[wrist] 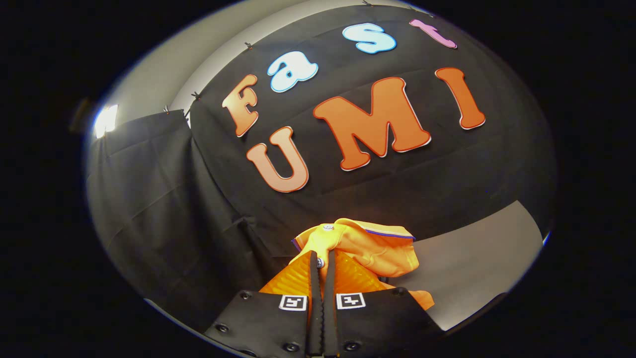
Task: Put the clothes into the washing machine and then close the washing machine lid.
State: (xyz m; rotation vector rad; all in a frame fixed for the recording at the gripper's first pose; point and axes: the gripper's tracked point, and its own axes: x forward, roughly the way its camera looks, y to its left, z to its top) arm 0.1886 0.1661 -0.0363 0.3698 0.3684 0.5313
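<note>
The tongs [322,263] were pinched tight on the orange shirt [367,246], which bunched just past its 2 fingers, so it looked like the carrying step, with the washing machine to find next.

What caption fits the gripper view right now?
Gripper shut on an orange garment, lifted before the booth's black cloth wall.

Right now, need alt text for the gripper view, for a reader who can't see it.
The gripper is shut on an orange shirt, its jaws nearly together with the cloth pinched between them and bunched just ahead. Beyond the shirt hangs the booth's black cloth wall, with a grey surface beside the shirt.
</note>
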